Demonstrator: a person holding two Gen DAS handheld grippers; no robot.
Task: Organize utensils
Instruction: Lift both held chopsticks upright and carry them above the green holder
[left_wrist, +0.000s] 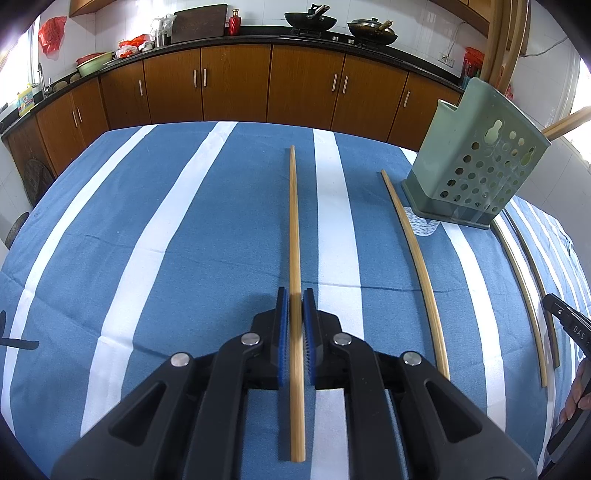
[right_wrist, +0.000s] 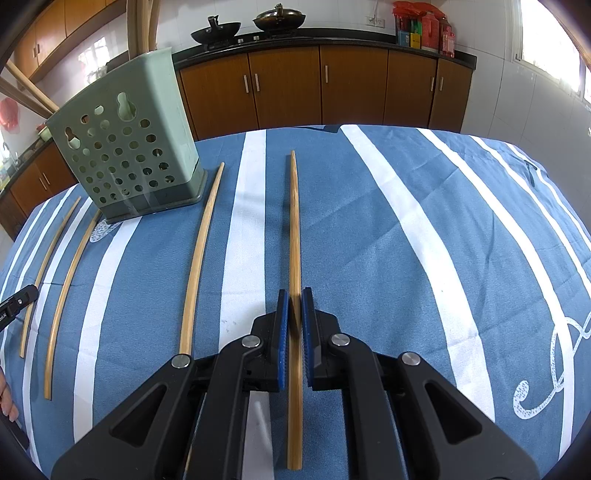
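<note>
My left gripper (left_wrist: 295, 306) is shut on a bamboo chopstick (left_wrist: 294, 221) that runs straight ahead along the striped cloth. My right gripper (right_wrist: 294, 306) is shut on another chopstick (right_wrist: 294, 221) in the same way. A green perforated holder (left_wrist: 476, 166) (right_wrist: 125, 147) stands upright between the two hands, with wooden sticks (left_wrist: 502, 37) rising out of it. A loose chopstick (left_wrist: 413, 251) lies just left of the holder. Another loose chopstick (right_wrist: 201, 251) lies just right of it. The right gripper's tip (left_wrist: 569, 325) shows at the left view's edge.
The blue and white striped tablecloth (left_wrist: 166, 240) covers the table, whose far edge faces brown cabinets (left_wrist: 236, 85). Two woks (left_wrist: 310, 18) sit on the counter behind. A hand (left_wrist: 576, 398) shows at the right edge of the left wrist view.
</note>
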